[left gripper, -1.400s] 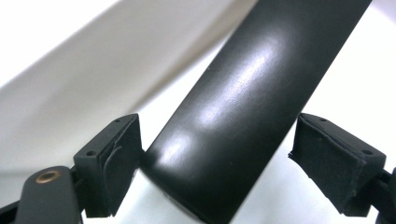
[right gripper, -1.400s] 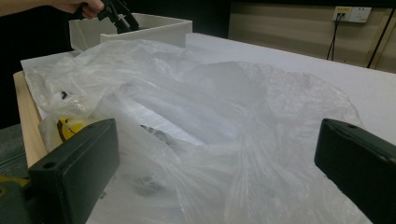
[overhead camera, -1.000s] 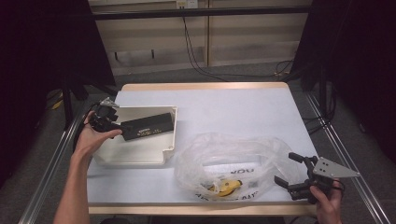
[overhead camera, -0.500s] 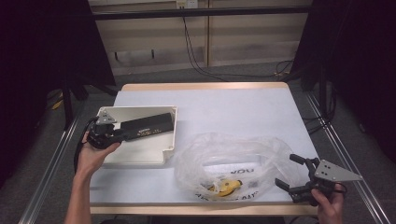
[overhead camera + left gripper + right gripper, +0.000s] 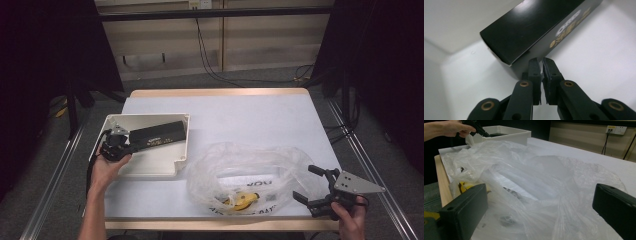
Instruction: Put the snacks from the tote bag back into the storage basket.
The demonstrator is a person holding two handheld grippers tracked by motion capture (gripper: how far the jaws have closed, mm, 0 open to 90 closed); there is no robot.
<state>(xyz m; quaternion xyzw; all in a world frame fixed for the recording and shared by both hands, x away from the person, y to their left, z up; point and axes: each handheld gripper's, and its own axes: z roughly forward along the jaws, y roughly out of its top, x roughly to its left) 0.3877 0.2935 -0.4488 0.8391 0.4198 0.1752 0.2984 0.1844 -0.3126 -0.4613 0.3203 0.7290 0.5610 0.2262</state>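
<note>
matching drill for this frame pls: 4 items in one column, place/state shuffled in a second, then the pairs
Column 1
1. black box
2. white tray
3. clear plastic bag
4. right hand-held gripper

Column 2
A. crumpled on the table, something yellow showing through it
B. jaws open, at the table's near right corner beside the bag
C. lying slantwise inside the tray
D. on the table's left side, with the left hand-held gripper at the end of the box in it

Pairs: 1-C, 2-D, 3-A, 4-B
</note>
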